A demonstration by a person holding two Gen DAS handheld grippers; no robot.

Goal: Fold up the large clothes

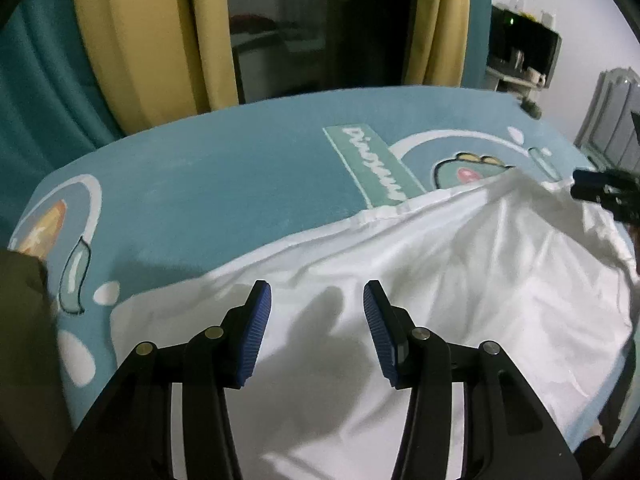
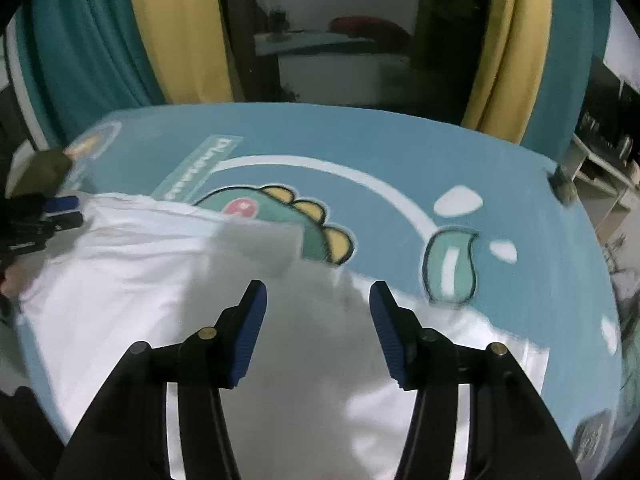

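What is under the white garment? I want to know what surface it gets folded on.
The white garment lies on a blue dinosaur-print mat. The cloth covers part of the dinosaur picture; whatever else lies beneath it is hidden.

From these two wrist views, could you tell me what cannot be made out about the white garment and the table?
- White garment: its near edge is hidden by the left gripper; its type is unclear.
- Right wrist view: the garment's far edge is motion-blurred.
- Dinosaur mat: its print is partly covered by the garment.
- Dark object: cut off at the left edge.
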